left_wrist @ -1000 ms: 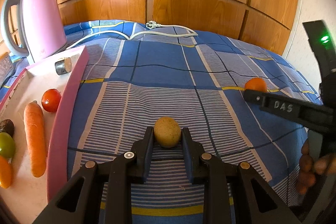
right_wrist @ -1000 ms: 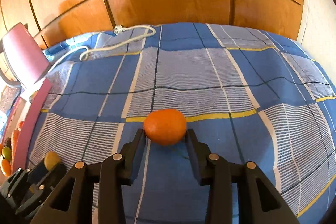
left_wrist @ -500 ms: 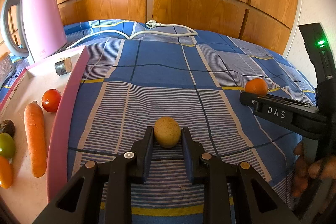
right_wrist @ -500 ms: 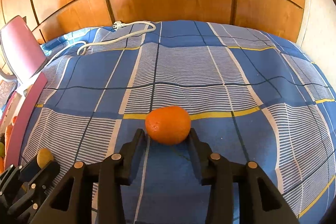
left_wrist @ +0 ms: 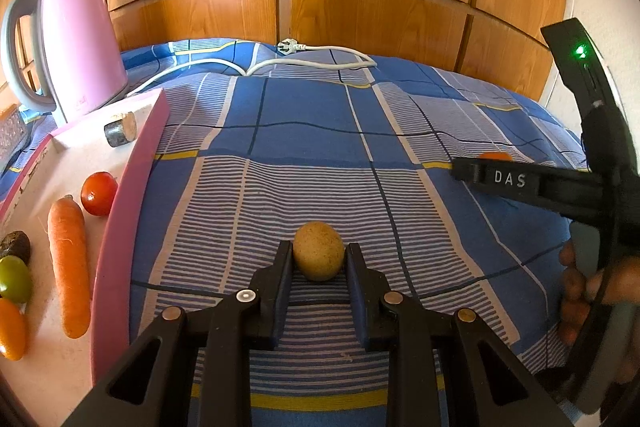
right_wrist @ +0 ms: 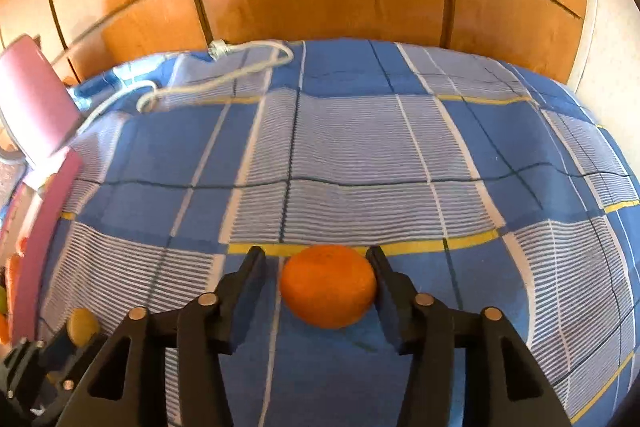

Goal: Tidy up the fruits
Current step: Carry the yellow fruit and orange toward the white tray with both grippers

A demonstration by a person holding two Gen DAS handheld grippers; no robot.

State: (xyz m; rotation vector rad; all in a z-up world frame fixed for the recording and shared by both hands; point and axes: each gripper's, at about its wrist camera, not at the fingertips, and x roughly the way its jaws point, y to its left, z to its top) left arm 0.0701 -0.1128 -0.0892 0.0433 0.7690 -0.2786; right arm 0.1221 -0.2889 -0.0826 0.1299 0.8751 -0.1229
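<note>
My left gripper [left_wrist: 319, 259] is shut on a small tan round fruit [left_wrist: 318, 255] just above the blue checked cloth [left_wrist: 320, 155]. My right gripper [right_wrist: 316, 267] is open around an orange [right_wrist: 329, 286] that rests on the cloth; the right finger touches it, the left finger stands a little apart. In the left wrist view the right gripper is at the right edge and hides most of the orange [left_wrist: 496, 155]. The tan fruit also shows in the right wrist view [right_wrist: 82, 325] at lower left.
A pink-rimmed tray [left_wrist: 120, 211] at the left holds a carrot [left_wrist: 70, 267], a tomato [left_wrist: 98, 193], a green fruit [left_wrist: 14, 279], an orange fruit [left_wrist: 12, 333] and a dark cylinder [left_wrist: 120, 129]. A pink kettle [left_wrist: 76, 39] and white cable [left_wrist: 320, 61] lie behind.
My right gripper has moved forward, so the orange now sits deeper between its fingers. The left gripper has stayed shut on the tan fruit.
</note>
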